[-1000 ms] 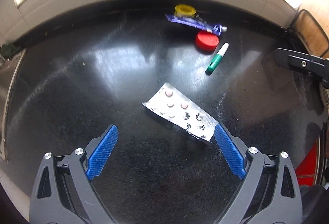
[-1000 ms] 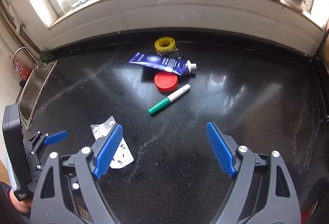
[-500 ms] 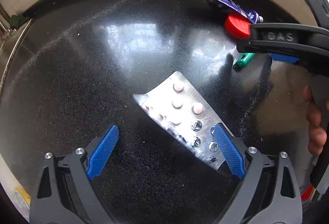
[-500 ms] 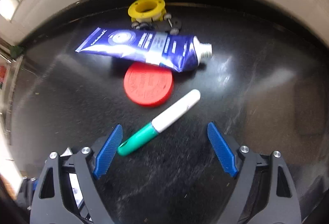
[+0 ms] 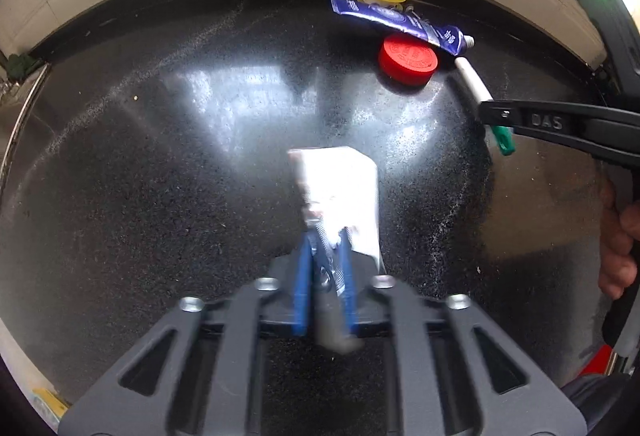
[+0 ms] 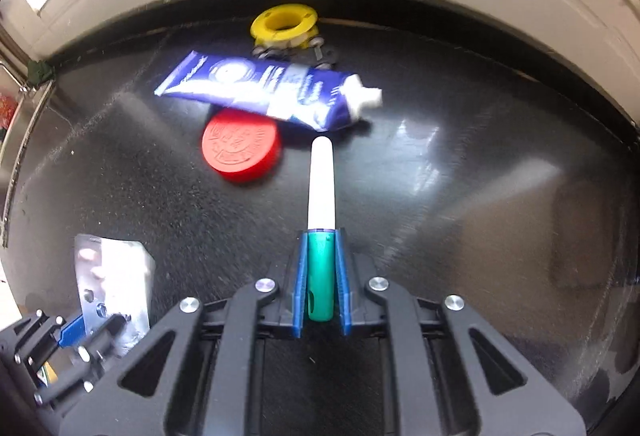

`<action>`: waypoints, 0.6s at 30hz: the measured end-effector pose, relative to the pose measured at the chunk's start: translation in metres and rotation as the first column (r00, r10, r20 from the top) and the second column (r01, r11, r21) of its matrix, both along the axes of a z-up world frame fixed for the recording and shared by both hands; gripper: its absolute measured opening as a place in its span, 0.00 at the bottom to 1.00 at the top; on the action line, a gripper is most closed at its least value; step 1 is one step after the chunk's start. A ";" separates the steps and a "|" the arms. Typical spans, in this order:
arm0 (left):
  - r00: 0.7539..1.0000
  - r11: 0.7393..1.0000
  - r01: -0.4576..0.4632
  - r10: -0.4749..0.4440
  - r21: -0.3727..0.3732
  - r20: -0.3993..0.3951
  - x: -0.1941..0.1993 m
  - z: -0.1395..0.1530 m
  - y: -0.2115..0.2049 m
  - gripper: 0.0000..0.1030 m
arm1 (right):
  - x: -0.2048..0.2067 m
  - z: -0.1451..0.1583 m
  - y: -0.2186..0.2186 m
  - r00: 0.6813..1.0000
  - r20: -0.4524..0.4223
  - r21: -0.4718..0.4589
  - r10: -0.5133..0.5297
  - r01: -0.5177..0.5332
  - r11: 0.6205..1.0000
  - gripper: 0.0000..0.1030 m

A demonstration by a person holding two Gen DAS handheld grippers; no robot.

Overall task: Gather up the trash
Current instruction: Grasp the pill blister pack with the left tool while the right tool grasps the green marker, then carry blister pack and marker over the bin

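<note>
- Daylight comes from the window side at the top; both views bright there, upper corners blown out.
- Glossy black countertop (image 5: 160, 195) throws a big white glare patch mid-frame in the left view, smaller streaks at right in the right view.
- Blister pack (image 5: 340, 195) overexposed, washed white, motion-blurred.
- Toothpaste tube (image 6: 260, 93) smeared by blur, print unreadable.
- Heavy fisheye bending; dark vignette at the edges.
- Soft shadows under objects.

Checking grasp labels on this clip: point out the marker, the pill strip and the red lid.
marker (image 6: 321, 179), right wrist view, on its white barrel.
pill strip (image 5: 340, 187), left wrist view, on its foil face.
red lid (image 6: 240, 147), right wrist view, on its top.
</note>
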State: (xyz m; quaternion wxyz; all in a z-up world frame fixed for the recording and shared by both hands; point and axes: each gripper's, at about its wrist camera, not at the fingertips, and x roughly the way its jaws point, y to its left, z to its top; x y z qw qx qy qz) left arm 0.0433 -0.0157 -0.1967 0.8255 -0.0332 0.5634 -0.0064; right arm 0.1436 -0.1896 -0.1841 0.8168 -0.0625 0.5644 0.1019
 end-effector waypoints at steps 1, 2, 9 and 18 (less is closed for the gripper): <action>1.000 1.000 0.003 -0.003 -0.001 0.005 -0.001 0.003 -0.001 0.06 | -0.003 0.004 -0.006 1.000 0.011 0.003 -0.003 0.003 1.000 0.14; 1.000 1.000 0.003 -0.003 -0.003 0.012 -0.002 0.005 0.001 0.06 | -0.008 0.010 -0.011 1.000 0.024 0.004 -0.007 0.007 1.000 0.14; 0.998 1.000 0.017 -0.017 0.009 0.059 -0.010 0.024 0.010 0.04 | -0.036 0.028 -0.039 0.997 0.064 0.015 -0.049 0.048 0.999 0.14; 0.994 0.999 0.039 -0.040 0.015 0.102 -0.022 0.042 0.013 0.04 | -0.054 0.048 -0.037 0.992 0.115 0.019 -0.044 0.042 0.999 0.14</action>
